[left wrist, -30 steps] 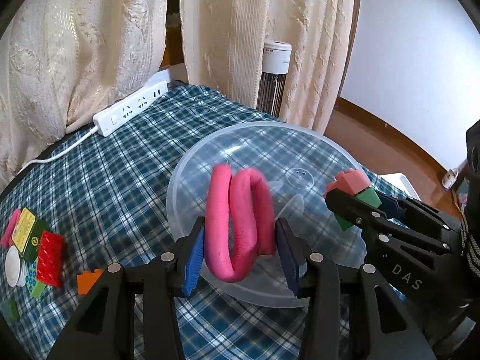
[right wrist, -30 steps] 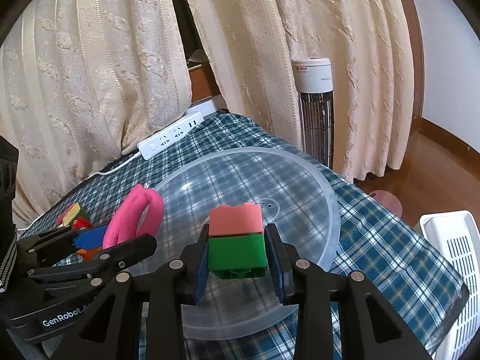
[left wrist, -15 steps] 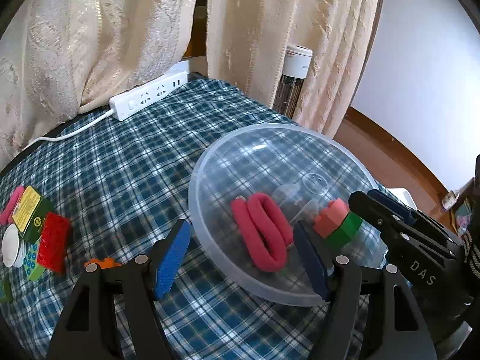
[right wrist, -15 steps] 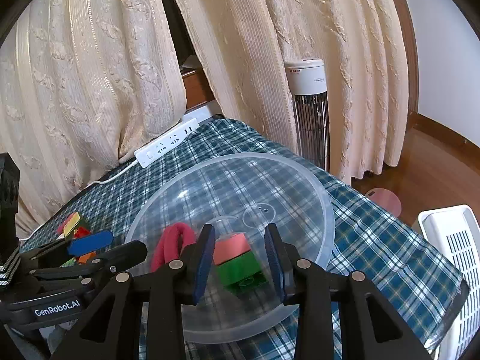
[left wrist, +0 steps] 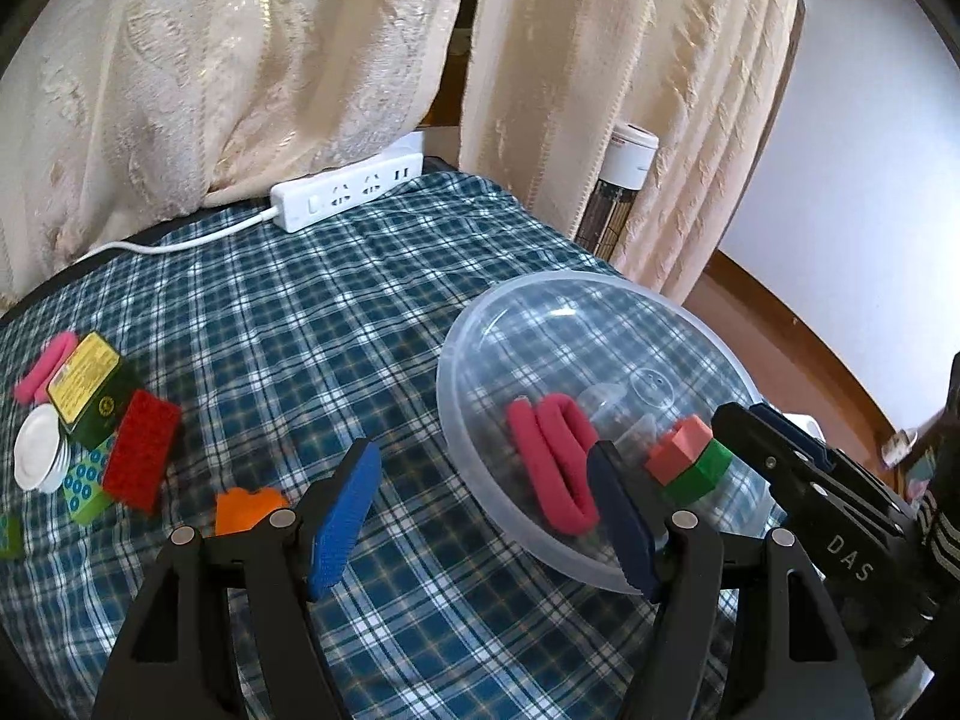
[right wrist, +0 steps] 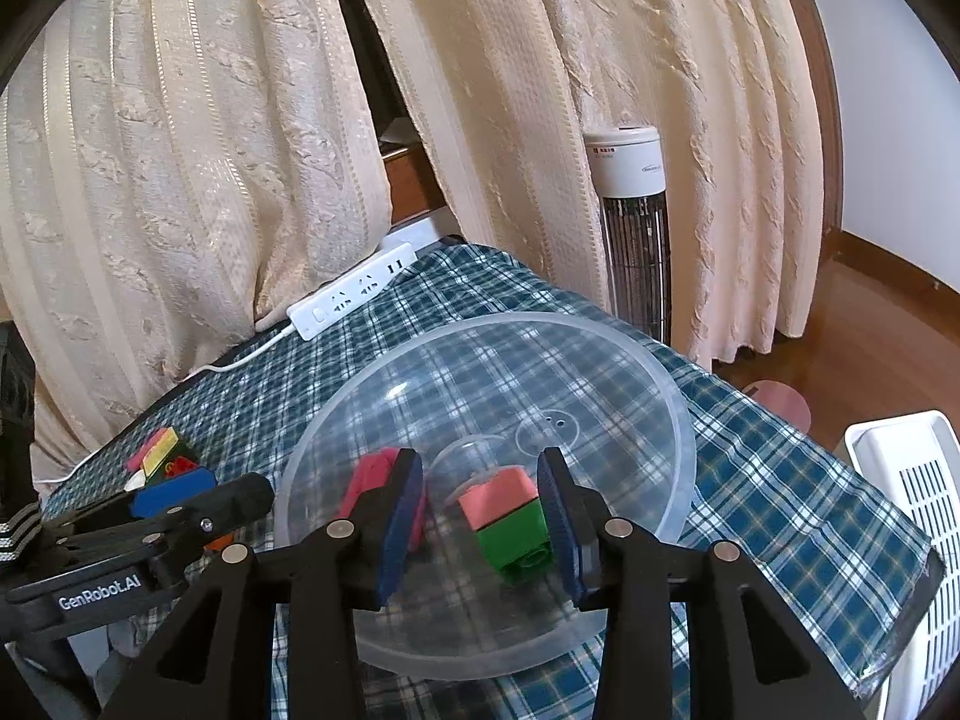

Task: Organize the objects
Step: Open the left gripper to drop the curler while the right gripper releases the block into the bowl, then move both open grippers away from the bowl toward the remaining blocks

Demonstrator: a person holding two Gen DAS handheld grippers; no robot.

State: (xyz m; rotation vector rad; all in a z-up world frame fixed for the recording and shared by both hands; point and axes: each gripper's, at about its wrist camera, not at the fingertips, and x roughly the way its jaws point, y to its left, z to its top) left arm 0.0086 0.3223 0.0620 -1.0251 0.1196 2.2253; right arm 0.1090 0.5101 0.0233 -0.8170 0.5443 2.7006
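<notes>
A pink-and-green block stack (right wrist: 507, 519) lies tilted inside the clear plastic bowl (right wrist: 672, 414), between the blue pads of the right hand-held gripper (right wrist: 480, 519); its jaws are opening, with a gap on the left side of the stack, and whether the right pad touches the green block I cannot tell. Just left of the stack in the same bowl lies a folded pink foam roll (left wrist: 555, 468), free of any grip. The left hand-held gripper (left wrist: 486, 519) stands spread wide with nothing between its pads, its right finger over the bowl's near rim and its left finger above the plaid cloth covering the desk (left wrist: 312, 348). An orange block (left wrist: 246, 507) sits on the cloth just beyond that left finger. Farther left is a cluster: a red block (left wrist: 141, 459), a green tin with a yellow label (left wrist: 87, 387), a second pink foam roll (left wrist: 45, 366), a white round disc (left wrist: 36, 447) and a green dotted block (left wrist: 84, 489). A white power strip (left wrist: 345, 192) lies at the far edge by the cream curtains (left wrist: 240, 60), a tower heater (right wrist: 633, 222) stands behind, and a white basket (right wrist: 912, 516) is at the right.
</notes>
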